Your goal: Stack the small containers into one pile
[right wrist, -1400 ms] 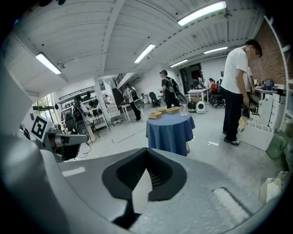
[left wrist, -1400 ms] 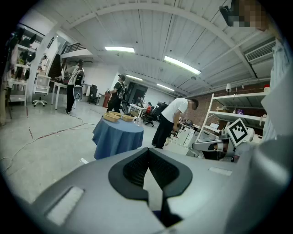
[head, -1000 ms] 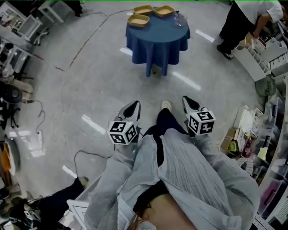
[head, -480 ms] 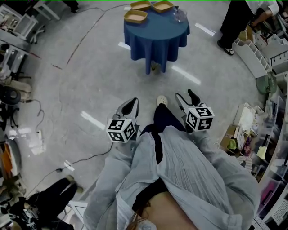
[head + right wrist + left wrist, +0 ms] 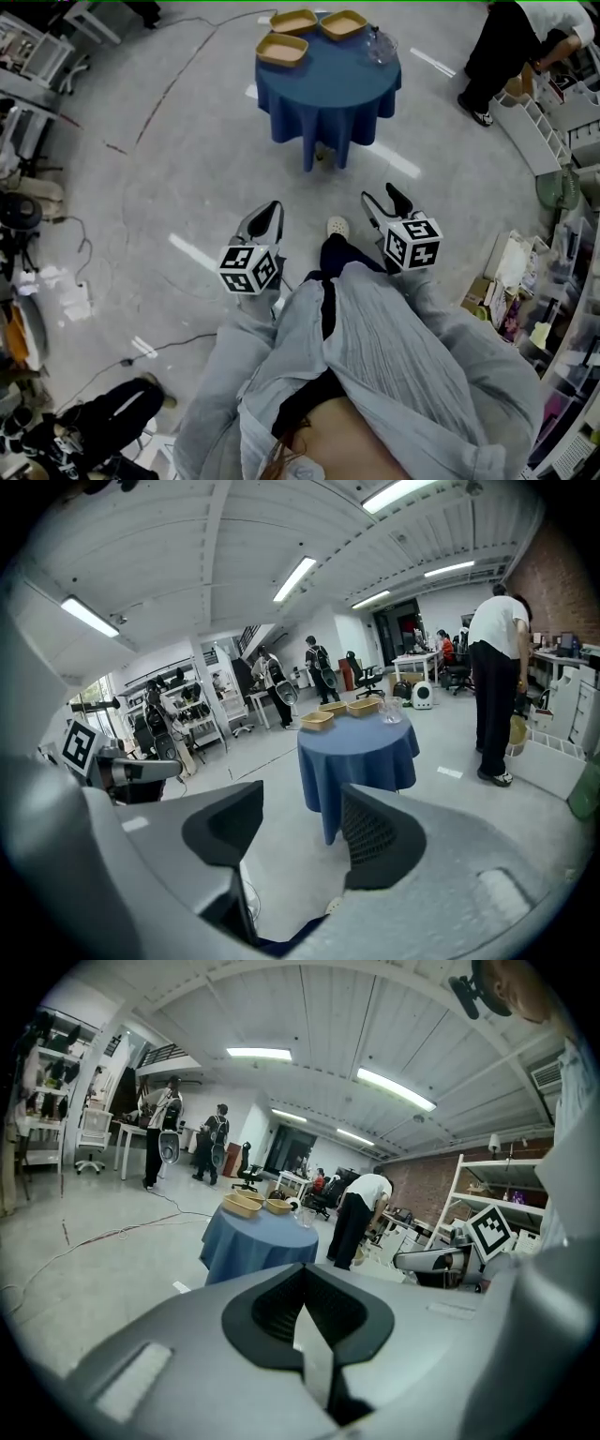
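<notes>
Containers (image 5: 282,49): three tan shallow trays, unstacked | left gripper (image 5: 270,212) closed | right gripper (image 5: 381,197) just opened, empty

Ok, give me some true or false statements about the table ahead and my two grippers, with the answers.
Three tan containers sit on the table. True.
The tablecloth is red. False: it is blue.
The containers are already in one pile. False: they lie side by side.
The left gripper's jaws are shut. True.
The right gripper holds a container. False: its jaws stand apart, having just been opening, with nothing between them.
</notes>
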Available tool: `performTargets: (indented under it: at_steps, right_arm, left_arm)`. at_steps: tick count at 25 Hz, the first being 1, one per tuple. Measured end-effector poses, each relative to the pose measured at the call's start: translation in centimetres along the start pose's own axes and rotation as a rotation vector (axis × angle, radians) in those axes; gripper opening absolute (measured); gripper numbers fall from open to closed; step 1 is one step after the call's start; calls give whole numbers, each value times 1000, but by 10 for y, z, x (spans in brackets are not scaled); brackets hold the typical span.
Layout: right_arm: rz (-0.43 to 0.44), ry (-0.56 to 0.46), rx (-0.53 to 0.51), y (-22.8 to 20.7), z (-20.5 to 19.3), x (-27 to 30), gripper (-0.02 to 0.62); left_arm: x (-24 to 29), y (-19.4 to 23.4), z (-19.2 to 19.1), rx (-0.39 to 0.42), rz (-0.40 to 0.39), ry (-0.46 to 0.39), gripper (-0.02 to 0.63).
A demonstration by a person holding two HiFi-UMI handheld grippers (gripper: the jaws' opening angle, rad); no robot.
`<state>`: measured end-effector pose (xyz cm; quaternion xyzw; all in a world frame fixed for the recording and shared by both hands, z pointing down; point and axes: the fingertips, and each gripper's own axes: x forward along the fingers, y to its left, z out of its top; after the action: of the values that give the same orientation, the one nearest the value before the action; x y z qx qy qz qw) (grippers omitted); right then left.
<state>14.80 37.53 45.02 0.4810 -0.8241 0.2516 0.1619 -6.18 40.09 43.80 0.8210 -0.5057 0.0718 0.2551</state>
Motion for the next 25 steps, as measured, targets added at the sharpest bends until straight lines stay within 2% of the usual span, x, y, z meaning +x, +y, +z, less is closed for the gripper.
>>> performTargets:
  at_steps: [5, 12, 25]
  right_arm:
    - [3, 5, -15, -20, 28, 32, 236]
    - [11, 35, -8, -44, 45, 61, 236]
    - [88, 53, -46, -73, 80, 113, 236]
  left_arm:
    - [37, 16, 27, 0, 5, -12, 15]
    - [77, 24, 45, -6, 6, -1, 15]
    - [121, 46, 64, -30, 83, -25, 15]
